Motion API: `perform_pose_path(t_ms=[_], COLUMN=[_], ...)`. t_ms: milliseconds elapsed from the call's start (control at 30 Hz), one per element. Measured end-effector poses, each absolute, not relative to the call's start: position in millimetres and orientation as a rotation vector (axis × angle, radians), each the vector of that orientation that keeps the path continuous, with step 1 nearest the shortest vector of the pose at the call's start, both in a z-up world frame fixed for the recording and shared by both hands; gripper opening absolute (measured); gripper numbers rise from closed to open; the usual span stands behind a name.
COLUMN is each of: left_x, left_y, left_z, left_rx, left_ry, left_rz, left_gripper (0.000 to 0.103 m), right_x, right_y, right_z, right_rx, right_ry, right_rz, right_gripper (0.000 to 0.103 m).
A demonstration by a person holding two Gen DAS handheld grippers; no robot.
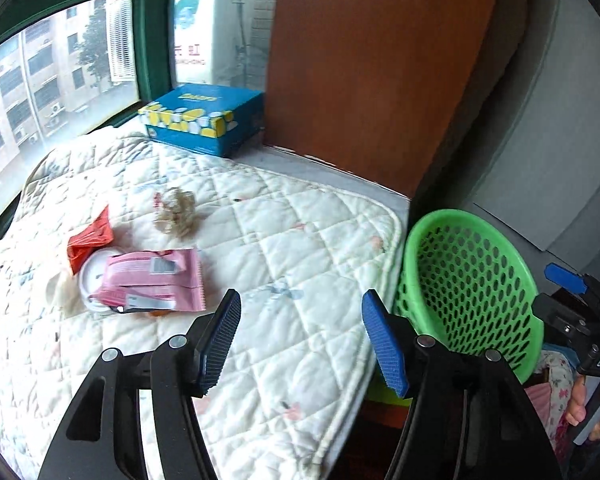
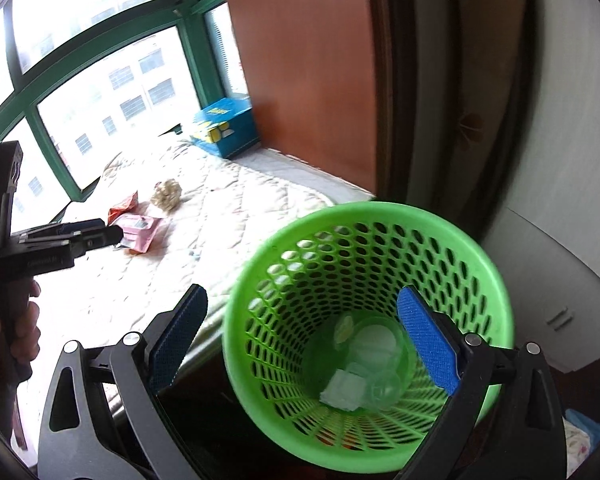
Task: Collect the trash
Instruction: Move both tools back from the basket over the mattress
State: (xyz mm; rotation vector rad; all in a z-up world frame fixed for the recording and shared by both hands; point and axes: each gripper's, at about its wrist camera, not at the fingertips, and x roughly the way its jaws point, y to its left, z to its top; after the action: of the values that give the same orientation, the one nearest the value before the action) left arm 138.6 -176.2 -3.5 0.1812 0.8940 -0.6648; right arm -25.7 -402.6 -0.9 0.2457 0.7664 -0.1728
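Note:
Trash lies on a white quilted pad (image 1: 300, 248): a pink wrapper (image 1: 152, 280) over a white round lid (image 1: 90, 276), an orange-red wrapper (image 1: 90, 242) and a crumpled beige wad (image 1: 176, 212). My left gripper (image 1: 300, 336) hovers over the pad's near part, open and empty, to the right of the pink wrapper. A green mesh basket (image 2: 364, 216) stands beside the pad's right edge, with white scraps (image 2: 344, 394) and a clear cup (image 2: 380, 344) at its bottom. My right gripper (image 2: 304, 336) hangs open and empty above the basket's mouth.
A blue and yellow box (image 1: 208, 118) sits at the pad's far end by the green-framed window (image 1: 148, 40). A brown wooden panel (image 1: 372, 60) rises behind the basket. Flowered cloth (image 1: 556, 384) lies low at the right. A hand (image 2: 24, 320) holds the left tool.

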Motion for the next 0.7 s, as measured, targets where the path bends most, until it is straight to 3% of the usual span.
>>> perform_pose_path(t_ms=[433, 700], left_x=[242.7, 289.5], left_y=[-33.6, 6.9], left_z=[-24.7, -63.8], left_rx=[0.098, 0.117], left_ry=[0.908, 0.983], left_rz=[-0.275, -0.211], left_gripper=[0.061, 0.062], right_x=[40.0, 81.1], right_y=[-336.2, -297.3], right_z=[-6.1, -17.0], right_rx=[0.188, 0.155], right_ry=[0.810, 0.846], right_rz=[-0.030, 0.047], right_gripper=[0.095, 0.095])
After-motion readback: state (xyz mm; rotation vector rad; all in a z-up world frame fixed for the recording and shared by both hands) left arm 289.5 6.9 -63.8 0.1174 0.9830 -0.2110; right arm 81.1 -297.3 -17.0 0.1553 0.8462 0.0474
